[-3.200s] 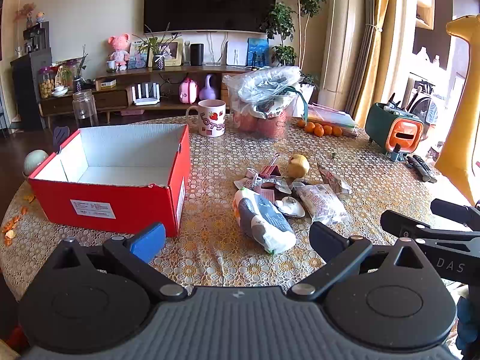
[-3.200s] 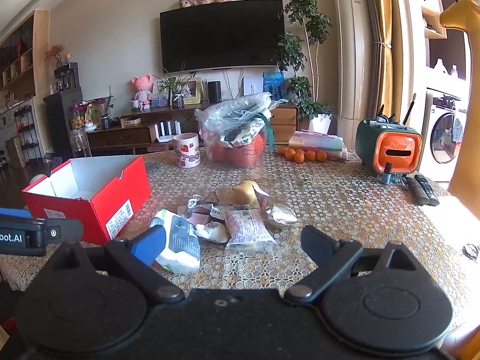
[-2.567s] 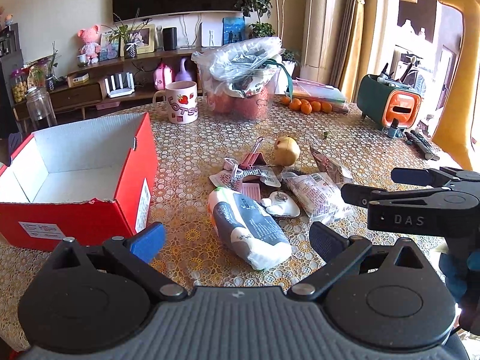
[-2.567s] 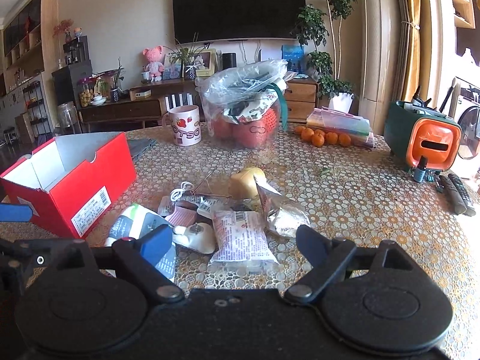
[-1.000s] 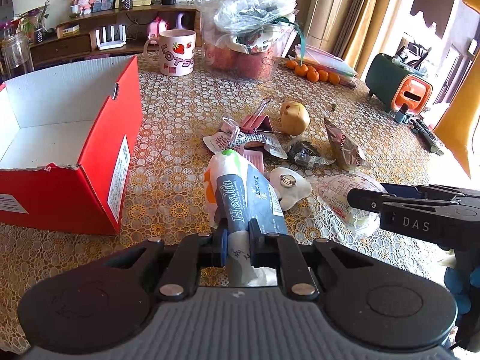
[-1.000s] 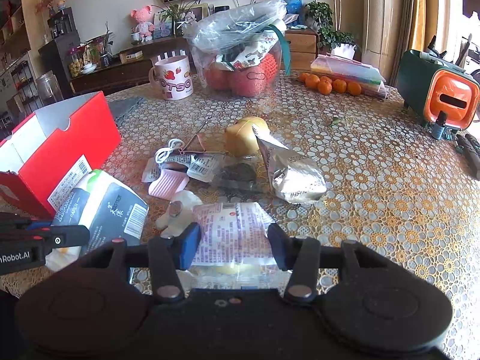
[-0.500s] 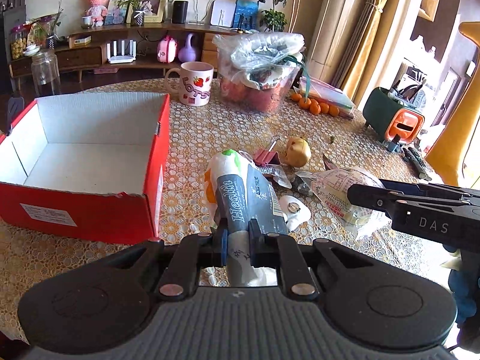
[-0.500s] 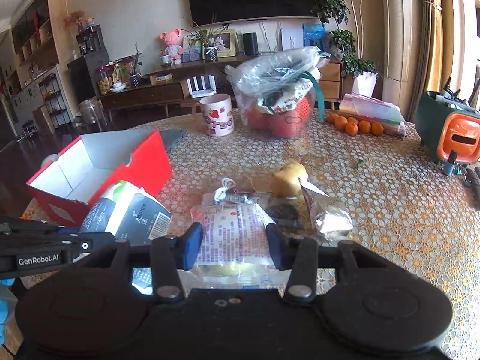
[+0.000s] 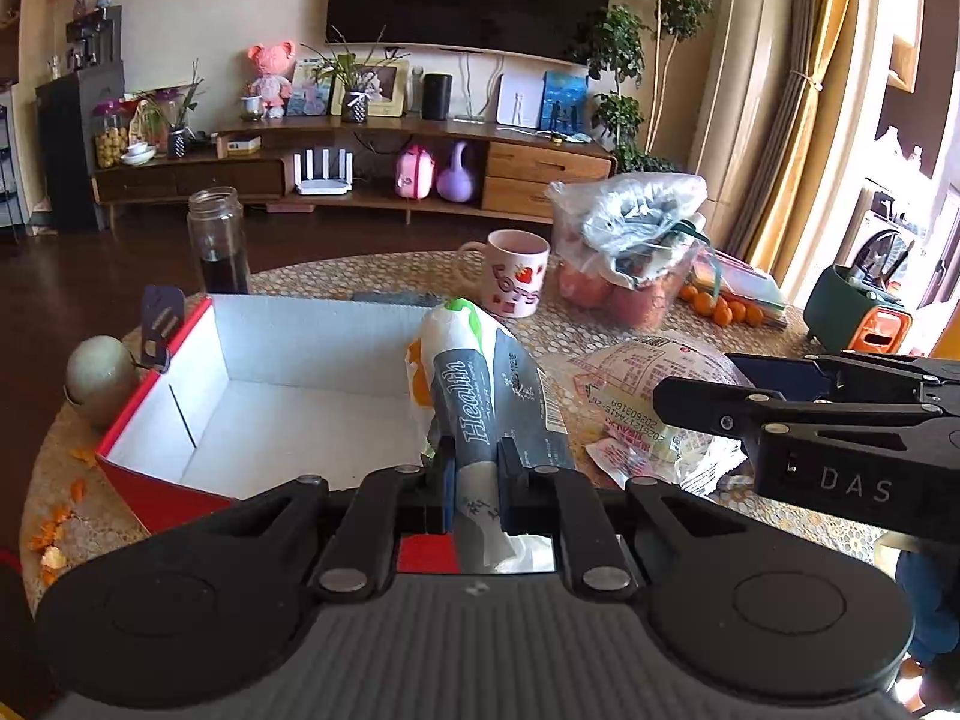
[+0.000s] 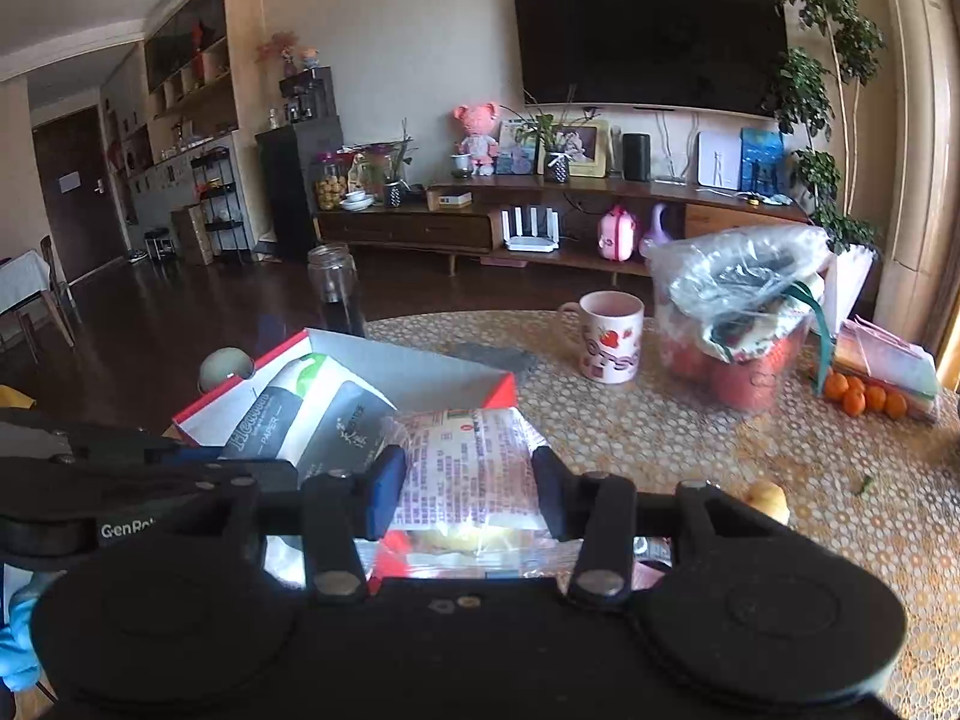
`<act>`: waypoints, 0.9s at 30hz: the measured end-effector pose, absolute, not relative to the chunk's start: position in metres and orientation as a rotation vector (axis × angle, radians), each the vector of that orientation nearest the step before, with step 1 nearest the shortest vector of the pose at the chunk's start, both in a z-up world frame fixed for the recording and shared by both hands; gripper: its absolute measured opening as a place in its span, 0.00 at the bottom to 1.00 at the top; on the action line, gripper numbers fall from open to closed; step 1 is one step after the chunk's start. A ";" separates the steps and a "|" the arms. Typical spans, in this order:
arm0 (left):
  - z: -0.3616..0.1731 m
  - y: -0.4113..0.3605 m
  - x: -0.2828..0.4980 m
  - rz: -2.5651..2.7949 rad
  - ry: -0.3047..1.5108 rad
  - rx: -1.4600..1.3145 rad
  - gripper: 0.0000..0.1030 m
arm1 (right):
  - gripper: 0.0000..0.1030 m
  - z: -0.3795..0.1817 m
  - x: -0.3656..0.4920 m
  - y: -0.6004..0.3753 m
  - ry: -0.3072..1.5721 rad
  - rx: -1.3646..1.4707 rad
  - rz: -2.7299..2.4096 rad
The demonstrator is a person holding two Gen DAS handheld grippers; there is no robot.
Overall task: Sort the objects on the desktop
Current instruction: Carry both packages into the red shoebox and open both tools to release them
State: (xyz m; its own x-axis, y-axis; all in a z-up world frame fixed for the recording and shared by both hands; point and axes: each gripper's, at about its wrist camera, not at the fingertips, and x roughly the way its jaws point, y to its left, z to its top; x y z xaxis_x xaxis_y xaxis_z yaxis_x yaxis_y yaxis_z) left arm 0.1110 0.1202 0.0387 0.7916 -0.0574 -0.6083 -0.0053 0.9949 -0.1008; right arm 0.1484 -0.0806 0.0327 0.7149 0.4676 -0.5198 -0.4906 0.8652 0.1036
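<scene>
My left gripper (image 9: 477, 483) is shut on a white and grey tissue pack (image 9: 480, 384) printed "Health", held up over the near right part of the open red box (image 9: 156, 489). That pack (image 10: 318, 414) also shows at the left of the right wrist view, above the red box (image 10: 507, 387). My right gripper (image 10: 468, 492) is shut on a clear snack packet (image 10: 468, 462) with red print, lifted just right of the box. The same packet (image 9: 648, 378) hangs beside the tissue pack in the left wrist view, with the right gripper's fingers (image 9: 780, 414) across it.
On the lace-covered table (image 10: 660, 438) stand a pink strawberry mug (image 10: 609, 336), a plastic bag of red fruit (image 10: 738, 312), small oranges (image 10: 864, 396) and a green-orange case (image 9: 858, 312). A glass jar (image 9: 216, 240) and a pale ball (image 9: 99, 372) sit behind the box. A yellow fruit (image 10: 768, 498) lies near right.
Both grippers have risen off the table with their packs and swung left toward the red box. The small items left on the table have dropped out of sight.
</scene>
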 end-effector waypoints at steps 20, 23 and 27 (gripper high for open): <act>-0.010 0.220 0.208 0.073 0.804 -0.052 0.12 | 0.44 -0.022 0.220 0.030 0.705 -0.125 0.575; -0.022 0.227 0.222 0.075 0.847 -0.042 0.12 | 0.44 -0.036 0.225 0.043 0.729 -0.156 0.580; -0.037 0.233 0.234 0.081 0.889 -0.035 0.12 | 0.44 -0.047 0.228 0.059 0.737 -0.219 0.598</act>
